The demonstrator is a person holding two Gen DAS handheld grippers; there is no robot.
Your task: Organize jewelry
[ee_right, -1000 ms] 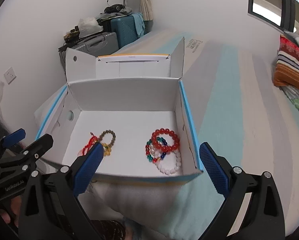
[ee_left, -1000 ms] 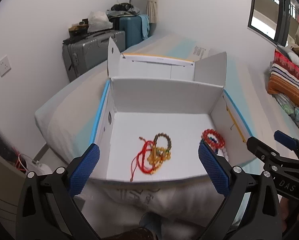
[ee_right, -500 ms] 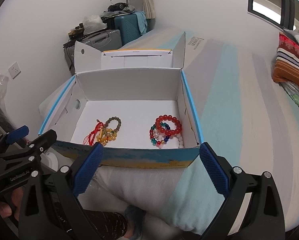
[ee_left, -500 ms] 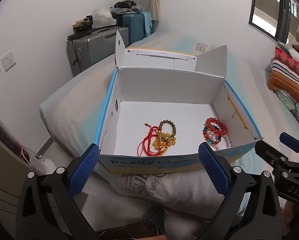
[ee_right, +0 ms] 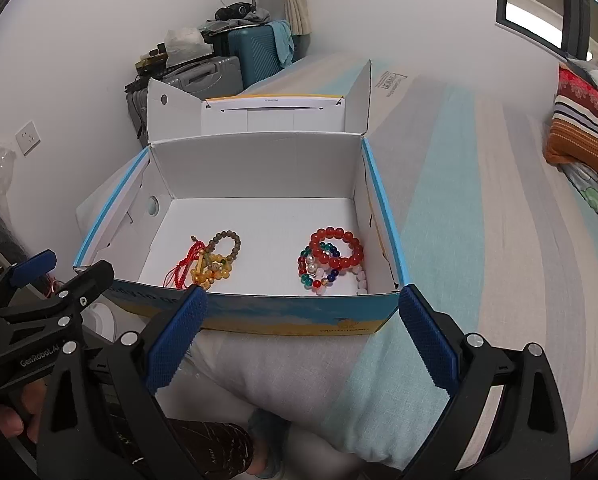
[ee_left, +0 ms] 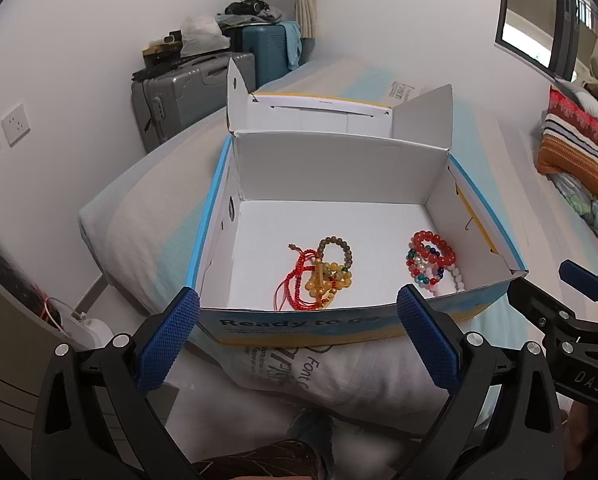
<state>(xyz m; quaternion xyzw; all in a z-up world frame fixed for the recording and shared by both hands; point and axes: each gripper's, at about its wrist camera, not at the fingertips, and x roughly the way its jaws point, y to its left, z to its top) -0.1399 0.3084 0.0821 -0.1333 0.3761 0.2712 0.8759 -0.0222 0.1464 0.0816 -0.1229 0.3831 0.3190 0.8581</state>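
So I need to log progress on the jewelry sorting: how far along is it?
Looks done: two groups lie in the open white cardboard box, red cord and amber bead bracelets on its left, red and multicoloured bead bracelets on its right. In hand: nothing; the left gripper and right gripper are open, short of the box. Left: the lid is not yet closed, if that is wanted.

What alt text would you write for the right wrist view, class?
An open cardboard box on a bed holds two bracelet clusters: red-and-amber left, red beaded right. The open right gripper frames it, empty.
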